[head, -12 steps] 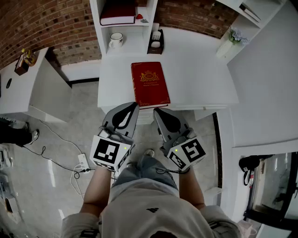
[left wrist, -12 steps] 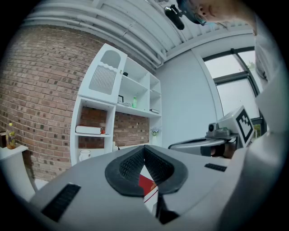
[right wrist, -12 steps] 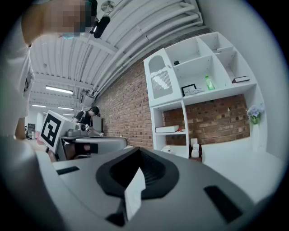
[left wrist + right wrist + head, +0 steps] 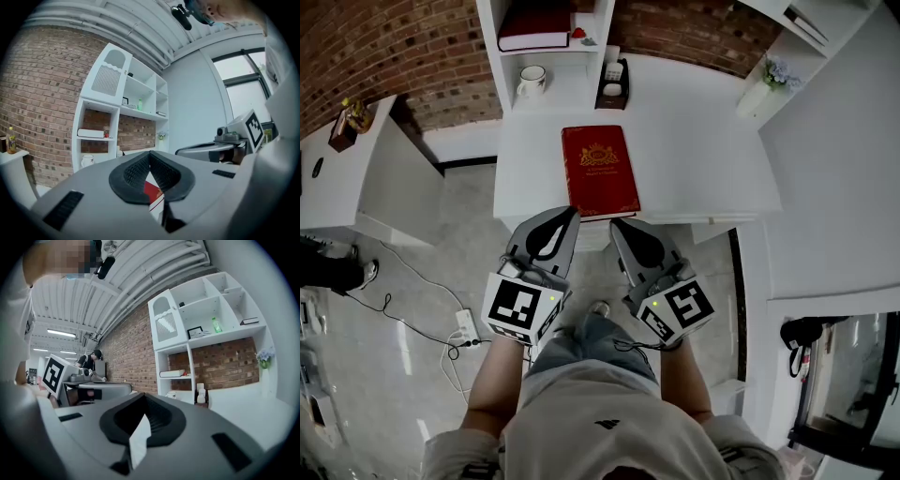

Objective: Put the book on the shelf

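Red book (image 4: 600, 172) lies flat, cover up, on the white desk (image 4: 703, 159), with its near short end at the desk's front edge. That probably keeps it reachable from the standing position. The book's long axis runs from the desk's front toward its back, tilted slightly. The spine is on the left long side and the crest on the cover reads upright from the front. Left gripper (image 4: 572, 213) and right gripper (image 4: 616, 224) are held level, side by side, just off the desk's front edge, tips aimed at the book's near end. Both sets of jaws are closed tip to tip with nothing between them; in the left gripper view only a corner of the book shows past the pads (image 4: 161, 171). Judged a ready posture, with the approach not yet begun. The jaws would have to part before any grip on the book. White shelf unit (image 4: 500, 56) stands at the desk's back left corner, holding a mug (image 4: 532, 81) and, one compartment up, a dark red book lying flat (image 4: 536, 26).
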A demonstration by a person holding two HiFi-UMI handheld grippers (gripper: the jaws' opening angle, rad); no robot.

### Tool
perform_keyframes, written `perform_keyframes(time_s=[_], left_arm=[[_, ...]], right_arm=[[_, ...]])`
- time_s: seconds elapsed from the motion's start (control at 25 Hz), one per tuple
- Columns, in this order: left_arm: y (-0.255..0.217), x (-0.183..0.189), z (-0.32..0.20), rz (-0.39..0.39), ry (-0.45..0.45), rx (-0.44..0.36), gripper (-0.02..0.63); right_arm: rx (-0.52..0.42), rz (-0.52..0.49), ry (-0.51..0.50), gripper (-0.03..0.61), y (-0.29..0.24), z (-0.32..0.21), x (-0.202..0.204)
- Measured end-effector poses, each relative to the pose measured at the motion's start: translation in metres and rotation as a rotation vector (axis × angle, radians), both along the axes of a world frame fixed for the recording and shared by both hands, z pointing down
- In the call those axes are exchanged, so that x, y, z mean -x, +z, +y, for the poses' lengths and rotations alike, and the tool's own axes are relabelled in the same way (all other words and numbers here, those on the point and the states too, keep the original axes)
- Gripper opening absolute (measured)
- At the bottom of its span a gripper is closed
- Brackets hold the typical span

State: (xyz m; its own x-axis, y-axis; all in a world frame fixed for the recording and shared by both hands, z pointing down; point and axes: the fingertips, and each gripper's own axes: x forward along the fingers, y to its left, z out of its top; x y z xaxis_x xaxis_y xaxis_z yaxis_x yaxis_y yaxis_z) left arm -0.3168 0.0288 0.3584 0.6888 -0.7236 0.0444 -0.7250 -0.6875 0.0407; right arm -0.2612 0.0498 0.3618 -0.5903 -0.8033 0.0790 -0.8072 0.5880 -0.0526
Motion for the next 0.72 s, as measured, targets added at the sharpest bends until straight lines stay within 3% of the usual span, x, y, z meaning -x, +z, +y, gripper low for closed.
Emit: perform_keyframes(time_s=[0.72], left_arm=[[0.018, -0.021, -0.049, -0.007, -0.080, 0.013, 0.012]], right_arm=[[0.029, 0.019, -0.084, 0.011, 0.020, -0.053, -0.026]])
